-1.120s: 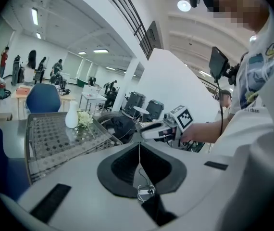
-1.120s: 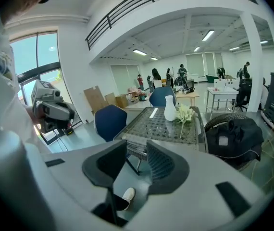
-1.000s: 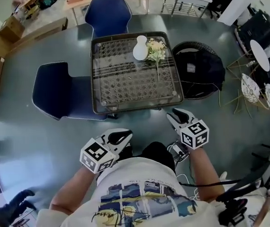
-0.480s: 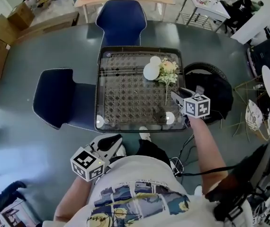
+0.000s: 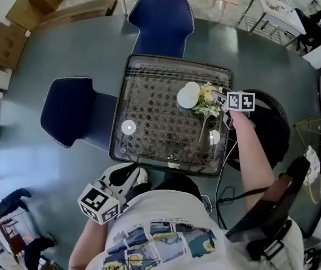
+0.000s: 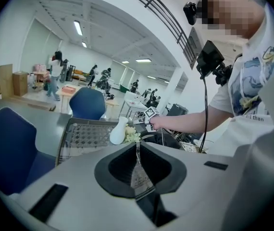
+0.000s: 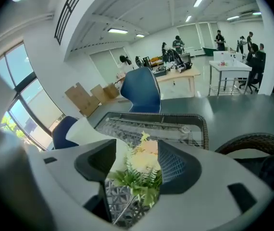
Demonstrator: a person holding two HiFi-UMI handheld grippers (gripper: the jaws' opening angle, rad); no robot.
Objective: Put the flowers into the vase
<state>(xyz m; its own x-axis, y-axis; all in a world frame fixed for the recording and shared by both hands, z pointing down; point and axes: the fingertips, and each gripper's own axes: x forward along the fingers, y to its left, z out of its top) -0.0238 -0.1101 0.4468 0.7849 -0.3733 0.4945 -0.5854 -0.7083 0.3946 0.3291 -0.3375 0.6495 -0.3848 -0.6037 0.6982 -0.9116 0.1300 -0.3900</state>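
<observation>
One glass-topped wicker counter (image 5: 149, 117). On it are one white vase (image 5: 188, 95) and one bunch of pale flowers (image 5: 207, 103), just beside each other. Two blue chairs: one (image 5: 161, 17) at the counter's far side, one (image 5: 70, 110) at its left. One dark round wicker seat (image 5: 267, 117) at the counter's right. Cardboard boxes (image 5: 3, 38) lie beyond the counter's far left corner; their number cannot be told. One person (image 5: 166, 235) is at the counter's near side.
</observation>
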